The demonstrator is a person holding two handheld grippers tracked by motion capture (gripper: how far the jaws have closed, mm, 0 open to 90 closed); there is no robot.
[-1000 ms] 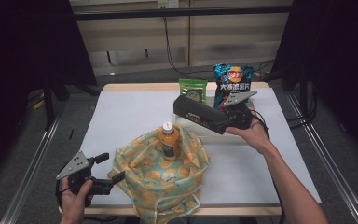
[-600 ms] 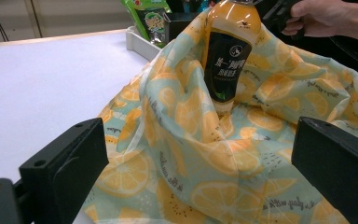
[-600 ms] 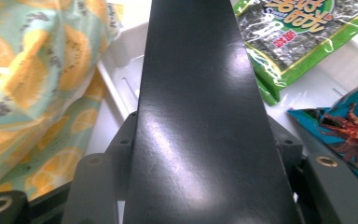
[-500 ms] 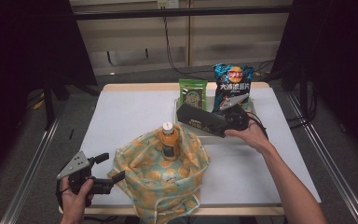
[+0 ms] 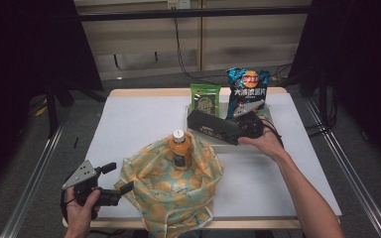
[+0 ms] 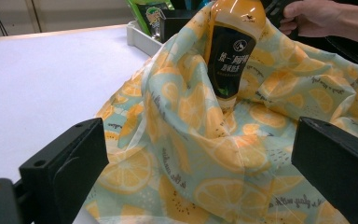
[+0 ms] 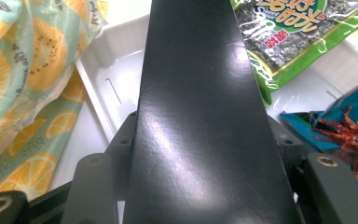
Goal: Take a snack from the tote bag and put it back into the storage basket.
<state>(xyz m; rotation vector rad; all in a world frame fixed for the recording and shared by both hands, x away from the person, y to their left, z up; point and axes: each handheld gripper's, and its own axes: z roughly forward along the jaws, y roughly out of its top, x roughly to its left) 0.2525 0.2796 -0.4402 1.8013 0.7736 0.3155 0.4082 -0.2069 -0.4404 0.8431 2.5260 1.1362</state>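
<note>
Right gripper (image 5: 213, 128) jaws clamped on black box (image 7: 205, 116) over white tray (image 7: 98, 70); left gripper (image 5: 110, 182) jaws apart beside lemon-print bag (image 5: 178, 193).

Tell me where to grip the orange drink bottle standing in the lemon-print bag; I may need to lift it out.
Grip the orange drink bottle at its neck, just under the white cap, coming straight down. It stands upright and the lemon-print bag wraps its lower body.
</note>
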